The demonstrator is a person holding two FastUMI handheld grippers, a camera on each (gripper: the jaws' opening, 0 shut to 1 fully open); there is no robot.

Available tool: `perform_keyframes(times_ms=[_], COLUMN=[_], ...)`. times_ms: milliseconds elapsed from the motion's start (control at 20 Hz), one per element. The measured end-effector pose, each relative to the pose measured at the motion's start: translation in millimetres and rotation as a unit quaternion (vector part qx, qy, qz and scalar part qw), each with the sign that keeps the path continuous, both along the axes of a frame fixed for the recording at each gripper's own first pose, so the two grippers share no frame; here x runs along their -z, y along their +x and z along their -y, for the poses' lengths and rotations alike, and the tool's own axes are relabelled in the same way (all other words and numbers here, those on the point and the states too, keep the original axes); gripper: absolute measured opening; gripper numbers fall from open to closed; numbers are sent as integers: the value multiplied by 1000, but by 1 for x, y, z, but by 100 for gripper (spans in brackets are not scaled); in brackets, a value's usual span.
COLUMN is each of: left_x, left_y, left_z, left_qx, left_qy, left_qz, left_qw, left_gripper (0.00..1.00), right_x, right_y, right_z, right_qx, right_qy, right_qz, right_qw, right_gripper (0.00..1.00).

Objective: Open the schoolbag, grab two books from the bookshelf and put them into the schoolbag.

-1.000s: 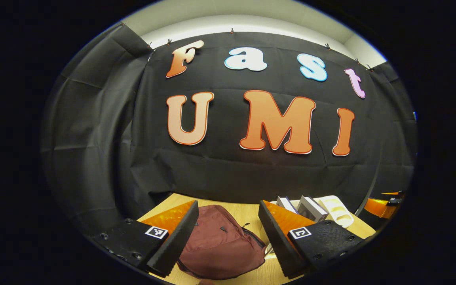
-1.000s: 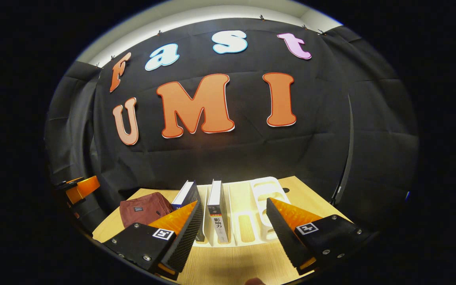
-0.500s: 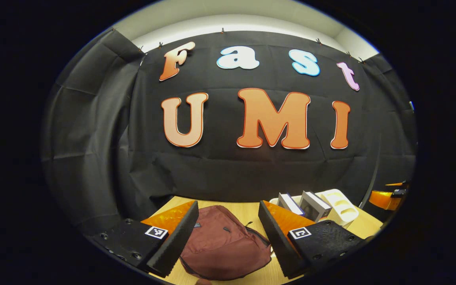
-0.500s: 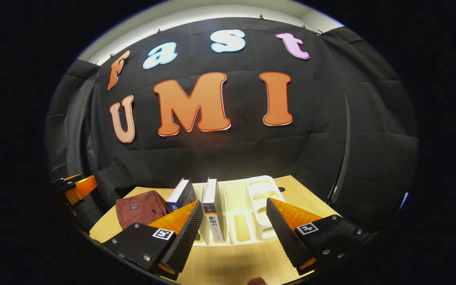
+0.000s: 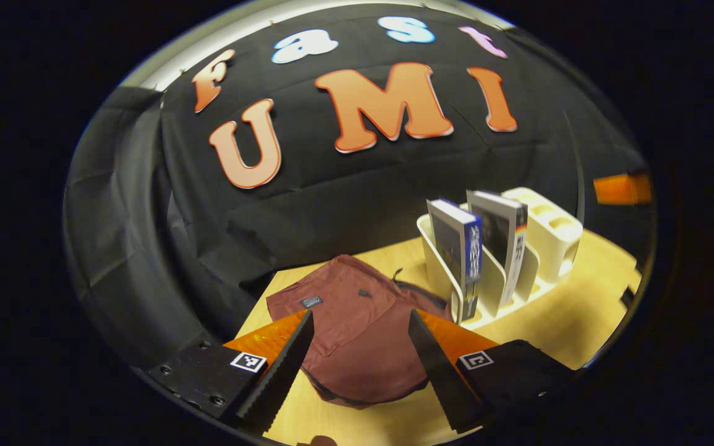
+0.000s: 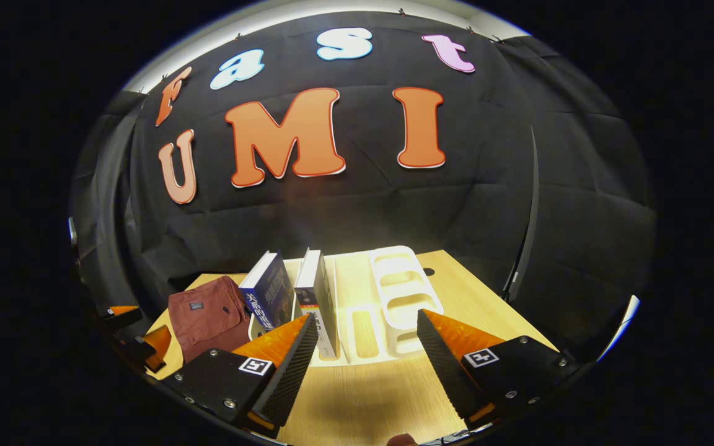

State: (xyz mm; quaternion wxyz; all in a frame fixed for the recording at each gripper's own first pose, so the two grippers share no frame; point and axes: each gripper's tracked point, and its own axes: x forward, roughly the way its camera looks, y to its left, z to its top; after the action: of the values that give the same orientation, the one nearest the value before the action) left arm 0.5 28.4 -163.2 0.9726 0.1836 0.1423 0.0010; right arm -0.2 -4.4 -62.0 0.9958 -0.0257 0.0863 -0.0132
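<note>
At the bottom of the left gripper view, the left gripper (image 5: 360, 365) has its two fingers spread apart with nothing between them, poised above the near part of one dark red schoolbag (image 5: 357, 322). The schoolbag lies flat on the wooden counter (image 5: 580, 310), in the lower middle of the frame, and its zipper looks closed. Just beyond it, to the right of centre, stands one white bookshelf (image 5: 555, 232) holding two books upright: a blue book (image 5: 459, 248) in the slot nearest the schoolbag and a second book (image 5: 499, 238) with a dark cover in the next slot. At the bottom of the right gripper view, the right gripper (image 6: 366, 365) is likewise spread wide and empty, held over bare counter (image 6: 357, 402) in front of the bookshelf (image 6: 403, 285). There the two books lean slightly left at frame centre, the blue book (image 6: 269, 294) left of the second book (image 6: 315, 297), with the schoolbag (image 6: 205, 316) lying at lower left, just beside the shelf.
</note>
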Motion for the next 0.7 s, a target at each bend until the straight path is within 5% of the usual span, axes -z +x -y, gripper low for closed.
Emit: perform_keyframes(times_ms=[250,700], left_x=[87,149], left_y=[-7,8], left_z=[24,51], left_qx=[38,77], left_qy=[90,179], left_qz=[-89,-136], left_qw=[991,971], left_gripper=[98,98], right_x=[19,43], right_y=[-7,-21], right_z=[37,93], right_qx=[37,96], right_qy=[1,18], right_qz=[-29,-68], right_qw=[999,993], right_gripper=[97,97])
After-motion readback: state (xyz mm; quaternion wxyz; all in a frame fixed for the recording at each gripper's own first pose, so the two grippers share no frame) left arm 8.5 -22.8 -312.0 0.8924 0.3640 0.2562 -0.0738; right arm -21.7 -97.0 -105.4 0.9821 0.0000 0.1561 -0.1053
